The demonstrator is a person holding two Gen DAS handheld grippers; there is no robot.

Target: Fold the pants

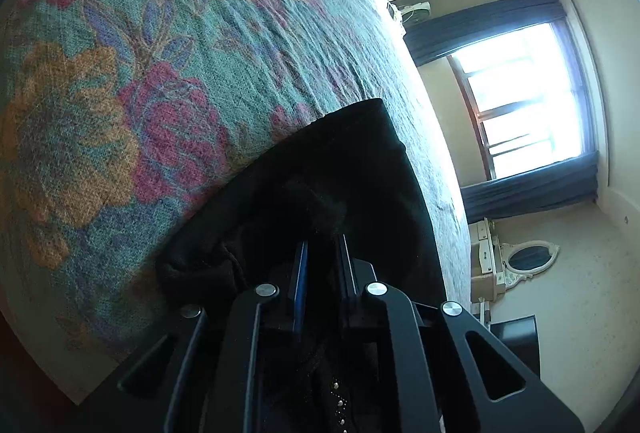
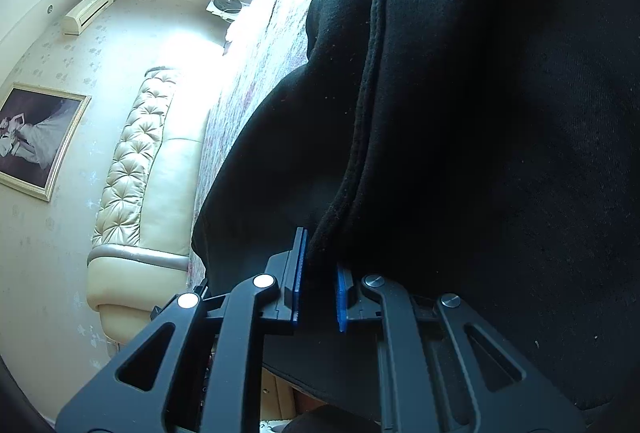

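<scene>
Both jaws clamp pants (image 2: 480,113) — bedspread (image 1: 120,73) beneath.

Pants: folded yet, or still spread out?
Cannot tell. The black pants lie bunched on the floral bedspread, gripped by both the left gripper and the right gripper.

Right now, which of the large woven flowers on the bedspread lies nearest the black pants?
The crimson flower beside the black pants: its petals run right up to the fabric edge, while the big orange flower sits farther left.

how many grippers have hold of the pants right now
2. The left gripper is shut on black pants lying on the bedspread. The right gripper pinches a seamed edge of the pants.
</scene>
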